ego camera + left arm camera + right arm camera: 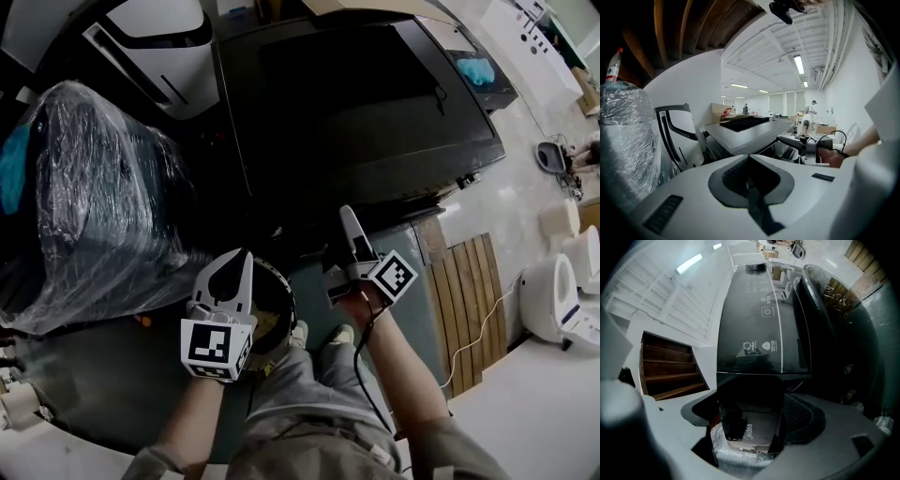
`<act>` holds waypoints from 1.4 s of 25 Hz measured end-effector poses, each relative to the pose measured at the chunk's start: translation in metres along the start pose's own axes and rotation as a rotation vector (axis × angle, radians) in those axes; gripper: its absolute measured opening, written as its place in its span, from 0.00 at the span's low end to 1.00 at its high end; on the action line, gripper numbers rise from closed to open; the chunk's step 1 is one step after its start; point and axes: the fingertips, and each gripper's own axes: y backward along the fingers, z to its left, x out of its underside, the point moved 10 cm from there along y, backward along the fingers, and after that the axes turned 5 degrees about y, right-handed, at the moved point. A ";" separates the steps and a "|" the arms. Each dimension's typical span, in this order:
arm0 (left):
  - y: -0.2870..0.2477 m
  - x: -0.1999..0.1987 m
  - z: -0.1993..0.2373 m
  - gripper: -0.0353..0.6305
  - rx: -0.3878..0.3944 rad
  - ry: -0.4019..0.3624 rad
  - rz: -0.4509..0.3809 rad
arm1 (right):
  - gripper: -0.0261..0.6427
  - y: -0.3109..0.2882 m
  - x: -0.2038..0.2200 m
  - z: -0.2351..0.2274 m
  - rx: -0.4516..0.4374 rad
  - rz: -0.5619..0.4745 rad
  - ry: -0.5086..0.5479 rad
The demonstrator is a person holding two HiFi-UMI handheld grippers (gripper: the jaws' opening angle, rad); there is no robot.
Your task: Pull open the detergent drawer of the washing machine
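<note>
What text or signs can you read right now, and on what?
"Midea": on the glossy panel between the jaws of the right gripper, printed sideways.
Power symbol: on the washing machine, on its dark top.
Round labels lower on that top: too small to read.

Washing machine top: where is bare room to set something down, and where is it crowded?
The dark lid is bare up to the blue cloth at its far right. Crowded: the gap between it and the plastic-wrapped bundle.
</note>
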 end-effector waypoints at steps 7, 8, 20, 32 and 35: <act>0.010 0.001 -0.006 0.08 0.013 -0.007 0.024 | 0.65 0.016 0.002 0.003 0.021 0.004 0.010; 0.012 0.001 -0.006 0.08 0.015 -0.007 0.028 | 0.66 0.020 0.003 0.003 0.024 0.003 0.010; 0.032 -0.002 -0.013 0.08 0.021 -0.001 0.051 | 0.65 0.068 0.012 0.008 0.044 0.004 -0.013; 0.054 -0.011 -0.019 0.08 0.031 -0.009 0.060 | 0.65 0.111 0.022 0.010 0.062 -0.007 -0.040; 0.058 -0.013 -0.018 0.08 0.033 -0.010 0.063 | 0.65 0.127 0.026 0.009 0.069 -0.013 -0.036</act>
